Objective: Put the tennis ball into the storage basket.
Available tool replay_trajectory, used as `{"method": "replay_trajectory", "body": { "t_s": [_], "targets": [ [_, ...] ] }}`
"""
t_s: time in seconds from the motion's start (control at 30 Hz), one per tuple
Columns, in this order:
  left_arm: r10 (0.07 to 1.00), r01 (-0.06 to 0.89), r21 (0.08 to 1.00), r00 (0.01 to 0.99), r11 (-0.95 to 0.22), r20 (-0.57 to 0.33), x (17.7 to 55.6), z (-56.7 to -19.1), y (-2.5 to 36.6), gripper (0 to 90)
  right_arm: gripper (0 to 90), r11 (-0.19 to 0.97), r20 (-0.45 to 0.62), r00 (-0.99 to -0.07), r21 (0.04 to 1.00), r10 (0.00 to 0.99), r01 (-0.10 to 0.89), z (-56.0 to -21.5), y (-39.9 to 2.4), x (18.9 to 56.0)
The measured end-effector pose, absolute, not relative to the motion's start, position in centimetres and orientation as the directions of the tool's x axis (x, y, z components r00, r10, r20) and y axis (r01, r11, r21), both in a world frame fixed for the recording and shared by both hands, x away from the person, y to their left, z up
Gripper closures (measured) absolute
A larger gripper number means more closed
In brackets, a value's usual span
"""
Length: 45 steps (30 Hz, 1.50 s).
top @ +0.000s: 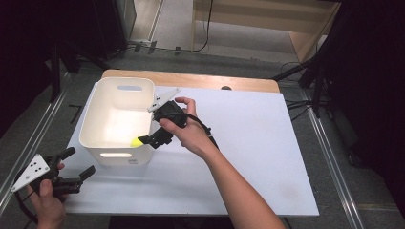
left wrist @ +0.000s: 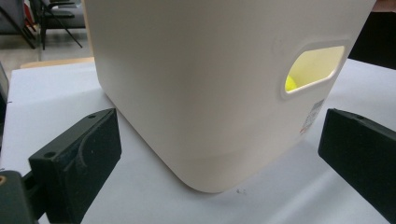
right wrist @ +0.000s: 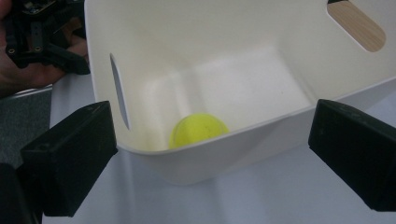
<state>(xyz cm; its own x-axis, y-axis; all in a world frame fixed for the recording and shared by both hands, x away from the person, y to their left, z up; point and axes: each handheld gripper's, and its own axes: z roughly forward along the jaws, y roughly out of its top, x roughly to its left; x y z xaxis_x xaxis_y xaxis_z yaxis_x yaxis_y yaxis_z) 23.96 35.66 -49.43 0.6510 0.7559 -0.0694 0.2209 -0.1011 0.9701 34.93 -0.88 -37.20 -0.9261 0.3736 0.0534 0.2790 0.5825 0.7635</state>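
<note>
White plastic forms the bin (top: pixel 98 124) standing on the left part of the white table (top: pixel 248 143), and a yellow-green ball (right wrist: pixel 198 128) lies on its floor in the near right corner, visible also through the handle slot in the left gripper view. Beside the bin's near right rim hangs the right gripper (top: pixel 152 139), its jaws spread wide and empty with the rim between them in its own view. Near the table's near left corner the left gripper (top: pixel 79 164) is held with jaws wide apart, empty, facing the bin's corner.
</note>
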Motion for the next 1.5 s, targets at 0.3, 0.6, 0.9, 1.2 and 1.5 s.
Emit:
{"method": "replay_trajectory", "body": {
  "t_s": [0.3,0.6,0.9,1.2,1.5],
  "targets": [
    [0.755,0.22,0.97,0.652,-0.103,-0.068,24.0,-49.4,35.6,0.0,0.0,0.569,0.047,-0.912,0.768,0.407,0.294,-37.9,-3.5,34.2],
    [0.755,0.219,0.97,0.653,-0.109,-0.062,24.0,-49.4,35.6,0.0,0.0,0.536,0.061,-0.889,0.778,0.454,0.327,-38.8,-6.6,33.7],
    [0.757,0.219,0.97,0.651,-0.108,-0.063,24.0,-49.4,35.6,0.0,0.1,0.502,0.066,-0.863,0.79,0.5,0.352,-39.6,-9.7,32.7],
    [0.758,0.224,0.968,0.649,-0.114,-0.061,24.0,-49.4,35.5,0.0,0.1,0.482,0.082,-0.839,0.787,0.538,0.386,-41.2,-12.2,31.7],
    [0.759,0.222,0.968,0.649,-0.114,-0.059,24.0,-49.4,35.5,0.0,0.1,0.454,0.101,-0.817,0.79,0.568,0.413,-42.8,-14.4,30.8]
  ]
}}
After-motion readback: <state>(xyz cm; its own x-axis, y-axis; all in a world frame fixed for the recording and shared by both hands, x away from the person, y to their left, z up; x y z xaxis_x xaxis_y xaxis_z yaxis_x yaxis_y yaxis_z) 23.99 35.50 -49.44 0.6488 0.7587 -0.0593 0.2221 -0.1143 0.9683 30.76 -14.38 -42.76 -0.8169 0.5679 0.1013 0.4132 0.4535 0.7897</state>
